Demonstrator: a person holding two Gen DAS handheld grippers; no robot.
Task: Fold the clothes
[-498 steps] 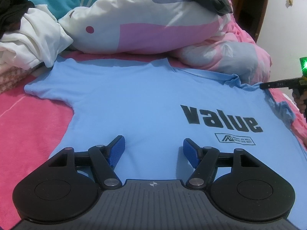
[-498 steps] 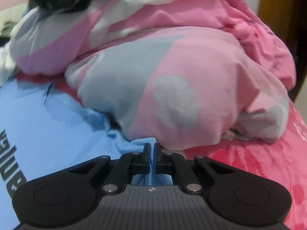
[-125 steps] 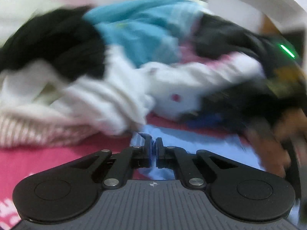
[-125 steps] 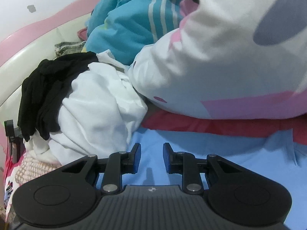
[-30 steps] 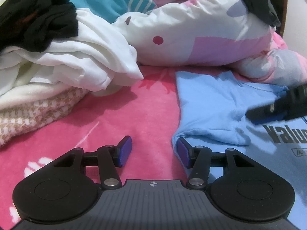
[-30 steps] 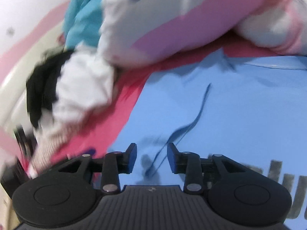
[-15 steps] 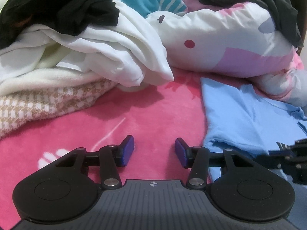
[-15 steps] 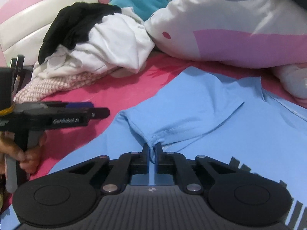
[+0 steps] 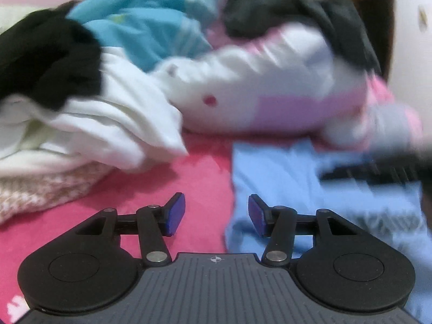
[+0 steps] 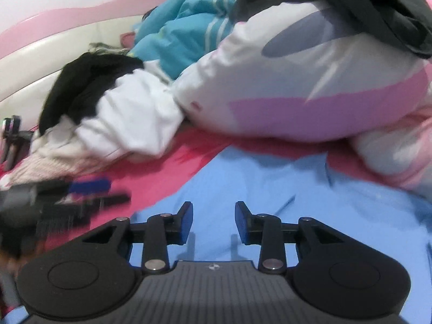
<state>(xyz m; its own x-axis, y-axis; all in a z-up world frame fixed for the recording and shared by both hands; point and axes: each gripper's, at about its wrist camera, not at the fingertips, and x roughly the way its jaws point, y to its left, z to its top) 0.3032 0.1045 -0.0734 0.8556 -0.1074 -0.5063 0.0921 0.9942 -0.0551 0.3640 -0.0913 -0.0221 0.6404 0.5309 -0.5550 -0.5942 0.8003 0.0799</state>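
The light-blue cotton T-shirt lies flat under the right gripper, whose jaws have just opened, empty.

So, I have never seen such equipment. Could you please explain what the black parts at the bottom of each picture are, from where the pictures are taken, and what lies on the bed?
There is no robot here. A person holds a two-finger gripper in each hand, and a wide-angle camera on each one looks forward along its fingers. The black parts are the grippers themselves.

One picture is from the left gripper, the other from the right gripper. Both stand open and hold nothing; the right one's jaws have just been opening.

On the pink bedsheet lies a light blue T-shirt, the garment to fold. Behind it are a white and pink quilt and a pile of unfolded clothes. Both pictures are blurred.
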